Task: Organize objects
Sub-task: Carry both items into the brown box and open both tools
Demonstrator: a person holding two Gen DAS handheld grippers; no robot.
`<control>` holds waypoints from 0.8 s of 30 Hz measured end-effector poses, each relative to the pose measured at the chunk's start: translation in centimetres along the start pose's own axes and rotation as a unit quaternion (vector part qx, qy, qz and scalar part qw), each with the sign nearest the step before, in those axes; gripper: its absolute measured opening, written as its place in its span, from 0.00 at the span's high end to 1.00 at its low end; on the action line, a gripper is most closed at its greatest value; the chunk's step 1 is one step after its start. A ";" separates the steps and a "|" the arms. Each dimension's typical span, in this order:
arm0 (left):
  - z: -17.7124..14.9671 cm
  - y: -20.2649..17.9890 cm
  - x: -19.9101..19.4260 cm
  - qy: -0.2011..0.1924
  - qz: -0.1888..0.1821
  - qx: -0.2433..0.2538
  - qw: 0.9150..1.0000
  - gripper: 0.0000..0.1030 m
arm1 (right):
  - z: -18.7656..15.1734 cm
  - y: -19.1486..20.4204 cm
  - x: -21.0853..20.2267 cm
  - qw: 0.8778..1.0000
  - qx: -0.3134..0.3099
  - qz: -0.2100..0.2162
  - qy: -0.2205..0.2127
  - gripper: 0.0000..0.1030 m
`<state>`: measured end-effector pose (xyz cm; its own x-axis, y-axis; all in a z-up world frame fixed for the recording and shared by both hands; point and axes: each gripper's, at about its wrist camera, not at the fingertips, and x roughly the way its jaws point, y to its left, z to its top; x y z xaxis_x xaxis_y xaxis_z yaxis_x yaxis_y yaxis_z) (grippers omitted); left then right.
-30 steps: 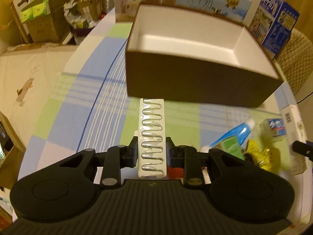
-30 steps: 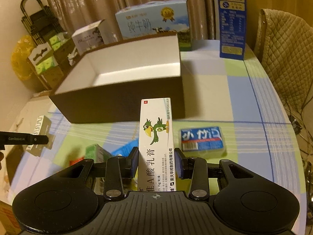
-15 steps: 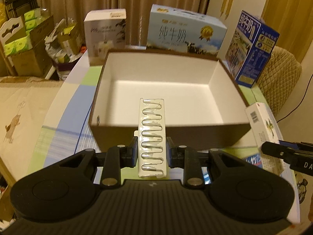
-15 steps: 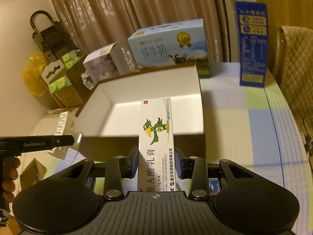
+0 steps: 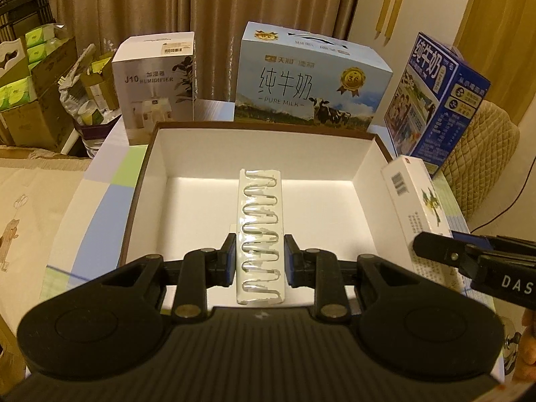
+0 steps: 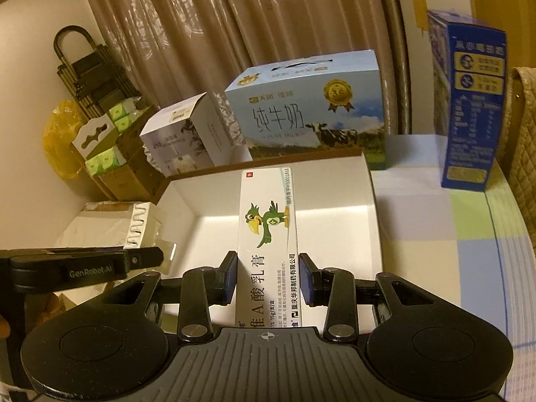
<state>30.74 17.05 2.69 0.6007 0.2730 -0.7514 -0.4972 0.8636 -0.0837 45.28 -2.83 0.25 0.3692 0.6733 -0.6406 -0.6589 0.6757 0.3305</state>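
Blister strip: a clear plastic blister strip (image 5: 260,234) with a silvery zigzag insert, centre of the left wrist view, standing lengthwise over the box's white floor.
Left gripper: the left gripper (image 5: 259,259) is clamped on the strip's lower half, blue pads pressing both long edges.
Ointment carton: a long white cardboard carton with a green parrot print (image 6: 268,244), centre of the right wrist view; also seen at the right edge of the left wrist view (image 5: 417,201).
Right gripper: the right gripper (image 6: 267,278) is closed on the carton's lower half, poised above the box's near right side.
Box: a large open cardboard box, brown outside and white inside (image 5: 201,154), filling mid-frame; its floor looks bare.
Surroundings: a light-blue milk carton case (image 5: 308,80) and a white humidifier box (image 5: 155,83) behind it, a dark-blue milk box (image 5: 435,97) upper right, on a pastel checked tablecloth (image 6: 452,234).
Progress: judging by this, nothing is deposited yet; both items are held over the box, awaiting lowering and release. Whether other objects remain outside cannot be told.
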 end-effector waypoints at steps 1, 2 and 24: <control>0.4 0.0 0.5 0.002 0.001 0.000 1.000 0.78 | 0.3 0.0 0.6 1.000 -0.002 -0.002 0.002 0.66; 0.7 0.0 1.1 0.004 0.002 -0.001 1.000 0.78 | 0.6 -0.1 1.2 1.000 -0.002 -0.003 0.004 0.66; 1.0 1.7 11.9 0.109 0.004 -0.027 0.994 0.78 | 0.0 -2.6 11.4 0.994 0.010 -0.033 0.103 0.66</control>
<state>37.71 22.16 -5.73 0.4495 0.1774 -0.8755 -0.5386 0.8357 -0.1072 51.16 3.08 -7.88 0.2680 0.5527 -0.7891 -0.6230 0.7242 0.2956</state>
